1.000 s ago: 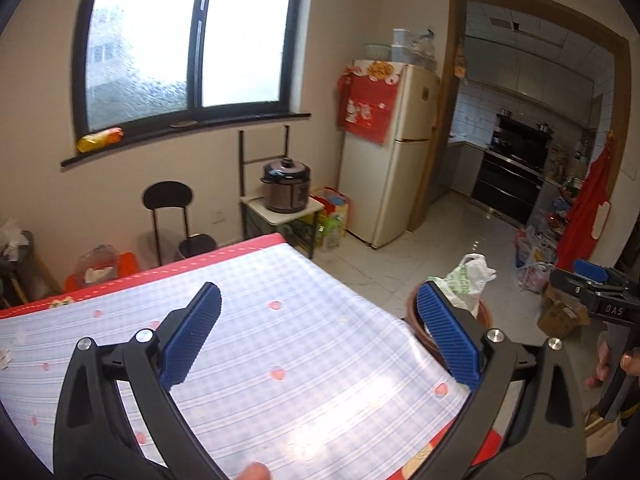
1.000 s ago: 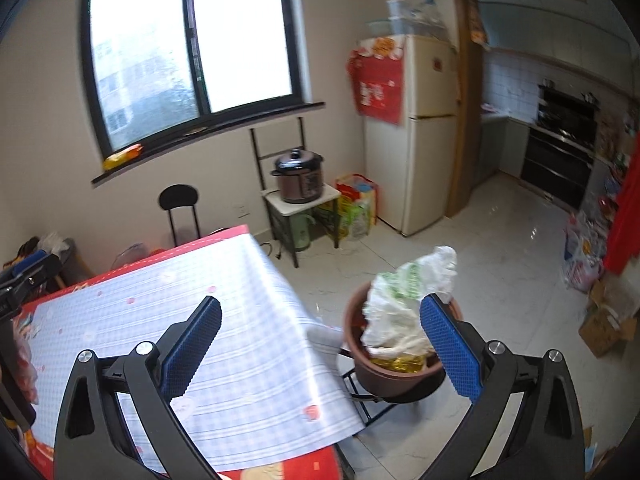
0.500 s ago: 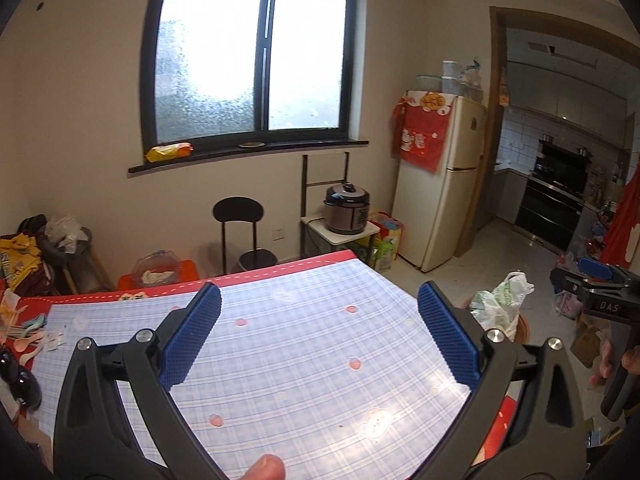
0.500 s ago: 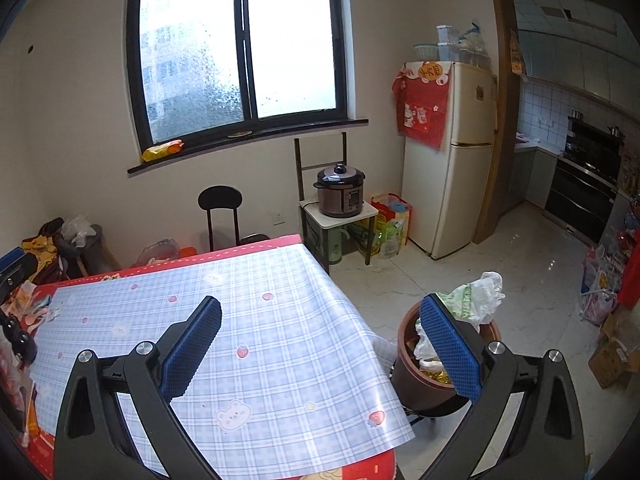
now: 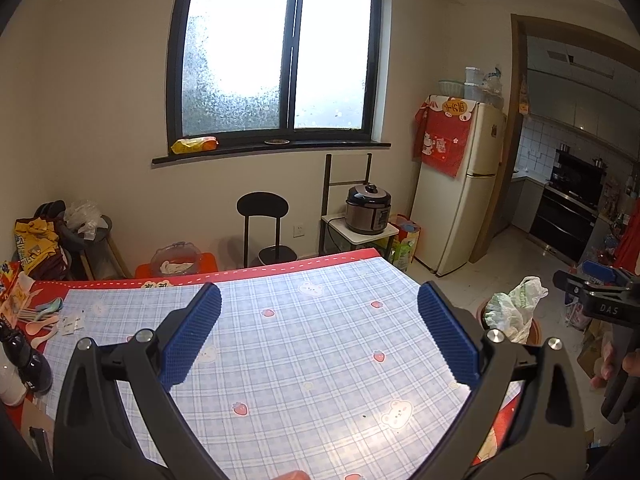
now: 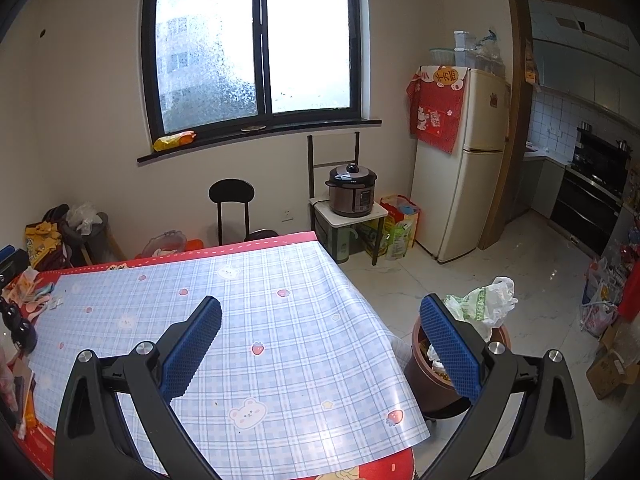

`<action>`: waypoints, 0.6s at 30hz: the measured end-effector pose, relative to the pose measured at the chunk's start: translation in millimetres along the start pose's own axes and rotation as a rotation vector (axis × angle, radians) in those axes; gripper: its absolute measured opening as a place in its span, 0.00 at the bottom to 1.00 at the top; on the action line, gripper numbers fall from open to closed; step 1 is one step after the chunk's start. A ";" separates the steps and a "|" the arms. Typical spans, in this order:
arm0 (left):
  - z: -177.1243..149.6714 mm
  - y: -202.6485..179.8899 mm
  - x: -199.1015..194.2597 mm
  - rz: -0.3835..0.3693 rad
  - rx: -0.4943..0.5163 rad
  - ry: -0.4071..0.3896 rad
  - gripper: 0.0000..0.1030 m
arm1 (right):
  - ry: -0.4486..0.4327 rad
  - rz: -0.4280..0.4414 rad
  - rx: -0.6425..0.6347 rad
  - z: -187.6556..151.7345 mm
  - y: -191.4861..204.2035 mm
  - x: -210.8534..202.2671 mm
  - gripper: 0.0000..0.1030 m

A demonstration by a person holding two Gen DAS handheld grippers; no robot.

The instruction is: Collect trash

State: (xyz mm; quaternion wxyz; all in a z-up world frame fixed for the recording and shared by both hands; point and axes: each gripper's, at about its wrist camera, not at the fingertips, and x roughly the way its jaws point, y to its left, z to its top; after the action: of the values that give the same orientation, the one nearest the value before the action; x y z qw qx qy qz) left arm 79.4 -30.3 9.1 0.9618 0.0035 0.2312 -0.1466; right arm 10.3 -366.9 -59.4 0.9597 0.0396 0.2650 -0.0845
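Left gripper: jaws spread wide, nothing held between the blue pads; seen at the lower centre of the left wrist view, above the table.

Right gripper: jaws likewise spread wide and empty; lower centre of the right wrist view. It is also seen from outside at the right edge of the left wrist view, held in a hand.

Table: red-edged, covered by a blue plaid sheet printed with bears and strawberries; fills the lower middle of both views.

Trash bin: brown, round, on the floor just beside the table's right corner, lower right of frame. A white and green plastic bag is stuffed into its top.

Loose items: spoons, paper scraps and wrappers, gathered at the table's left edge, lower left of frame. Exact kinds cannot be told.

Background: window, cream fridge, pressure cooker, black chair.
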 end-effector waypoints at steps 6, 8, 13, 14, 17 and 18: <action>-0.4 -1.8 1.5 -0.002 -0.009 0.003 0.94 | 0.002 -0.008 -0.003 0.9 -0.7 1.9 0.95; -0.5 -3.1 2.1 -0.004 -0.008 0.004 0.94 | 0.004 -0.010 -0.002 0.5 -1.4 1.9 0.95; 0.1 -4.9 4.6 -0.007 -0.009 0.008 0.94 | 0.007 -0.017 0.001 0.0 -3.8 1.0 0.95; 0.1 -5.0 4.9 -0.008 -0.009 0.008 0.94 | 0.007 -0.018 0.003 0.0 -4.1 0.8 0.95; 0.2 -5.7 5.0 -0.008 -0.010 0.009 0.94 | 0.010 -0.021 0.005 0.0 -5.1 0.6 0.95; 0.4 -5.9 5.1 -0.009 -0.008 0.009 0.94 | 0.011 -0.021 0.006 0.0 -5.2 0.4 0.95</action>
State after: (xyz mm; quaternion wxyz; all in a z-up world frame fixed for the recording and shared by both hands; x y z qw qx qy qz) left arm 82.2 -37.5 7.5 0.9601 -0.0007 0.2361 -0.1500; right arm 9.7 -372.1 -59.7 0.9572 0.0401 0.2702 -0.0952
